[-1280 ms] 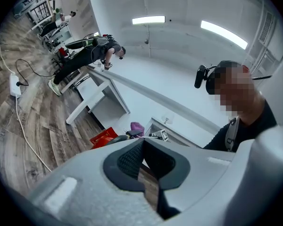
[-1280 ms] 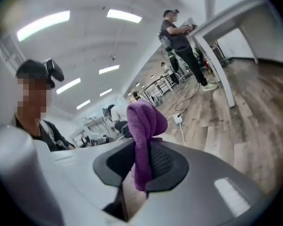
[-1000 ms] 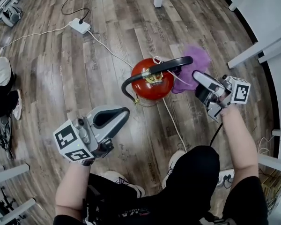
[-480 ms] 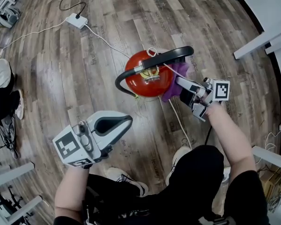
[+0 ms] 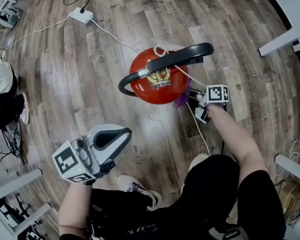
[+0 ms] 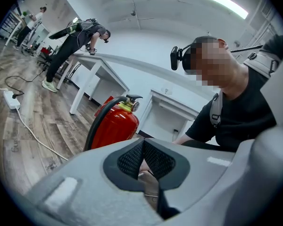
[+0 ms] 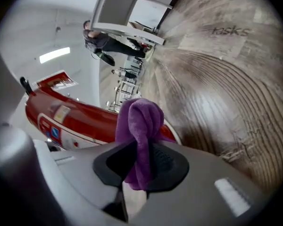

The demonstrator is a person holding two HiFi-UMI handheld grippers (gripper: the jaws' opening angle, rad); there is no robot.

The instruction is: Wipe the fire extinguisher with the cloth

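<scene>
Lower now, right gripper (image 5: 191, 95) fingers (image 7: 167, 161) pinch cloth (image 5: 180, 102) beside extinguisher (image 5: 142, 81); left gripper (image 5: 121, 136) fingers (image 6: 129, 160) closed.

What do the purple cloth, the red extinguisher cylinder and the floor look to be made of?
Purple cloth: soft fuzzy fabric, likely microfibre; napped surface, bulging folds.
Red extinguisher cylinder: glossy painted metal, probably; smooth with a sheen.
Floor: grey-brown wood-look planks, matte; real wood or laminate cannot be told.

Cloth (image 5: 180, 102) betw. fire extinguisher (image 5: 149, 86) & right hand-held gripper (image 5: 191, 98); left hand-held gripper (image 5: 118, 135) well apart, front-left of extinguisher.
</scene>
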